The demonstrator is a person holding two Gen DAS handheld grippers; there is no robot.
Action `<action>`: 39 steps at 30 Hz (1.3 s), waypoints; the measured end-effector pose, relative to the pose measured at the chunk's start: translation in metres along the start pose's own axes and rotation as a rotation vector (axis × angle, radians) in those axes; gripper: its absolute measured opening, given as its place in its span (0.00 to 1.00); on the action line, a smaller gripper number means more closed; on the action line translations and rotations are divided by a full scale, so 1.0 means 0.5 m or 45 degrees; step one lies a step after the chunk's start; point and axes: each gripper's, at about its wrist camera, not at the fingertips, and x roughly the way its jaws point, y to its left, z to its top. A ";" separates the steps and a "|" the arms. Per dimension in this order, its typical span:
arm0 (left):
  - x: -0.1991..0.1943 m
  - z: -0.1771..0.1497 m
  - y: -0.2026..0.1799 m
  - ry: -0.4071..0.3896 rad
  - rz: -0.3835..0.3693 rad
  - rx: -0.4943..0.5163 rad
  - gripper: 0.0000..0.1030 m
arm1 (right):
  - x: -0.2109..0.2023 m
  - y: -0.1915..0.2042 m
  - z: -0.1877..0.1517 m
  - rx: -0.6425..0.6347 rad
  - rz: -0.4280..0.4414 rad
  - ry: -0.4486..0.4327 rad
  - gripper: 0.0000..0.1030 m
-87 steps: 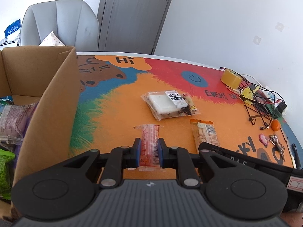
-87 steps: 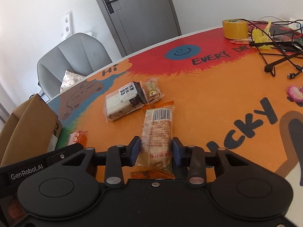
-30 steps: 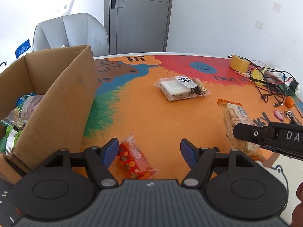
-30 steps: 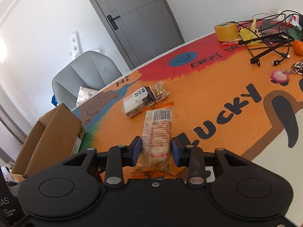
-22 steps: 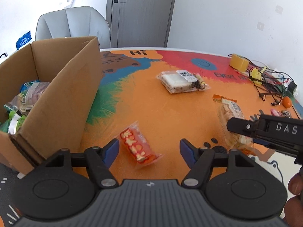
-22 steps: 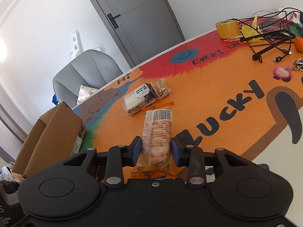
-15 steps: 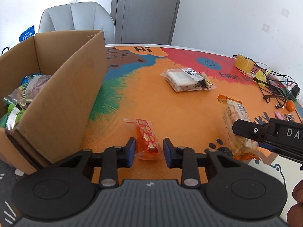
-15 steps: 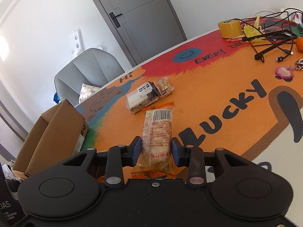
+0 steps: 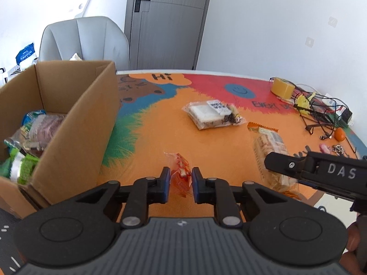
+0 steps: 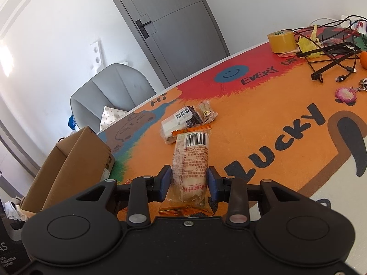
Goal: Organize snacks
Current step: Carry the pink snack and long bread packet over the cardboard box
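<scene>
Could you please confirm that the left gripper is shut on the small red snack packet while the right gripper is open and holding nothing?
Not quite. The left gripper is indeed shut on the small red snack packet, but the right gripper is not open: the right wrist view shows it shut on a long orange-ended snack pack.

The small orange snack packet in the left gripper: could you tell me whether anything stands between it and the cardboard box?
Only the cardboard box itself: its near side wall rises between the orange snack packet, pinched in the left gripper, and the snacks inside. The mat between them is bare, so the packet would likely need lifting over the rim.
</scene>
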 end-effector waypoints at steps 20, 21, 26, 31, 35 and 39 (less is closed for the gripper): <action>-0.111 0.089 0.094 -0.190 0.026 -0.080 0.18 | -0.008 0.121 0.034 -0.093 0.137 -0.067 0.34; -0.116 0.093 0.103 -0.199 0.033 -0.084 0.18 | -0.007 0.128 0.036 -0.096 0.150 -0.063 0.34; -0.134 0.111 0.150 -0.222 0.039 -0.132 0.18 | -0.002 0.174 0.044 -0.122 0.194 -0.070 0.34; -0.146 0.122 0.186 -0.245 0.065 -0.153 0.18 | 0.008 0.231 0.049 -0.171 0.258 -0.064 0.34; -0.148 0.127 0.217 -0.243 0.062 -0.178 0.18 | 0.026 0.271 0.051 -0.206 0.287 -0.047 0.34; -0.143 0.125 0.246 -0.229 0.074 -0.209 0.18 | 0.044 0.302 0.049 -0.226 0.306 -0.028 0.34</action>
